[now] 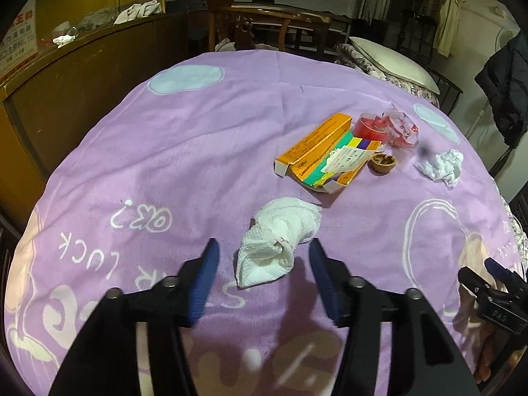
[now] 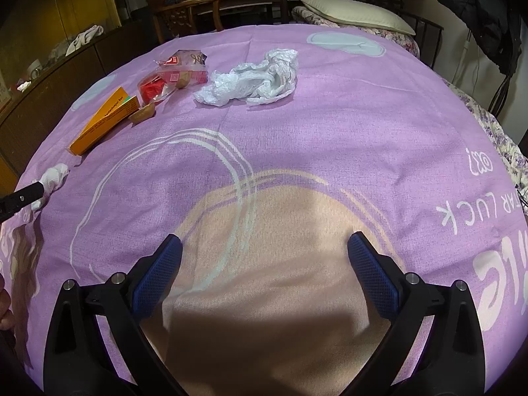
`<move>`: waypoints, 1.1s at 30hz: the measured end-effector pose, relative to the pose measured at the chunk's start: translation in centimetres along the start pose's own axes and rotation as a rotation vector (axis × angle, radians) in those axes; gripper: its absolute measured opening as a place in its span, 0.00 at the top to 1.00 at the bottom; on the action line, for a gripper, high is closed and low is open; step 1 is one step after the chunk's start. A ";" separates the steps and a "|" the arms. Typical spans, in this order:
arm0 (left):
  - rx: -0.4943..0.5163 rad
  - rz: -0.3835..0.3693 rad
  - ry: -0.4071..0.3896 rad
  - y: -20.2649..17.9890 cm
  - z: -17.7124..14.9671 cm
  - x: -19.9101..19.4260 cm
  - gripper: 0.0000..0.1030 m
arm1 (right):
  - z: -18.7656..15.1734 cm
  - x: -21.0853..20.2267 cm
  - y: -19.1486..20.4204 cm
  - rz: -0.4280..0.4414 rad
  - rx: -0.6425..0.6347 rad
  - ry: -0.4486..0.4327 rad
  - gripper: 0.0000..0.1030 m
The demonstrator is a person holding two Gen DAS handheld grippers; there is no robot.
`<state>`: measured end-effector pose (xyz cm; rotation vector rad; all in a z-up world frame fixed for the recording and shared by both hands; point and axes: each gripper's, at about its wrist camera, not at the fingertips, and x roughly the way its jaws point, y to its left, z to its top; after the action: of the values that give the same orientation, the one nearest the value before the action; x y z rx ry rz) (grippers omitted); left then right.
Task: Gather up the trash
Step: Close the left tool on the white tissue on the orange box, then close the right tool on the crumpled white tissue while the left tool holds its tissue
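Note:
A crumpled white paper towel (image 1: pixel 277 241) lies on the purple cloth just ahead of my open left gripper (image 1: pixel 264 247), between its fingertips; it also shows in the right wrist view (image 2: pixel 54 173). Beyond it lie an orange box (image 1: pixel 325 150), a walnut shell (image 1: pixel 382 161), a red plastic wrapper (image 1: pixel 386 127) and a crumpled white plastic bag (image 1: pixel 440 165). In the right wrist view the bag (image 2: pixel 254 79), wrapper (image 2: pixel 171 76), shell (image 2: pixel 142 114) and box (image 2: pixel 104 118) lie far ahead. My right gripper (image 2: pixel 264 244) is open and empty over the cloth.
The purple printed cloth (image 1: pixel 165 151) covers the table. A brown cabinet (image 1: pixel 72 79) stands to the left, wooden chairs (image 1: pixel 264 26) behind, and a pillow on bedding (image 1: pixel 392 59) at the back right. The right gripper shows at the left wrist view's right edge (image 1: pixel 495 283).

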<state>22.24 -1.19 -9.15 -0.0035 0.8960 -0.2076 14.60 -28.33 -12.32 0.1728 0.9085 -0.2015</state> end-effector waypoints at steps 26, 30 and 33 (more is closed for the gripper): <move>-0.069 -0.071 -0.002 1.9 -2.3 0.1 0.75 | 2.1 -0.1 -1.8 0.106 0.098 -0.034 0.05; -0.072 -0.068 -0.003 2.3 -2.5 0.2 0.74 | 5.3 -0.2 -2.5 0.102 0.139 -0.101 0.05; -0.064 -0.058 -0.007 2.1 -2.7 0.4 0.74 | 7.9 0.7 -2.4 0.112 0.150 -0.131 0.05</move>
<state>20.75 1.00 -11.32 -0.0893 0.8962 -0.2327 20.46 -32.53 -8.31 0.3451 0.7514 -0.1747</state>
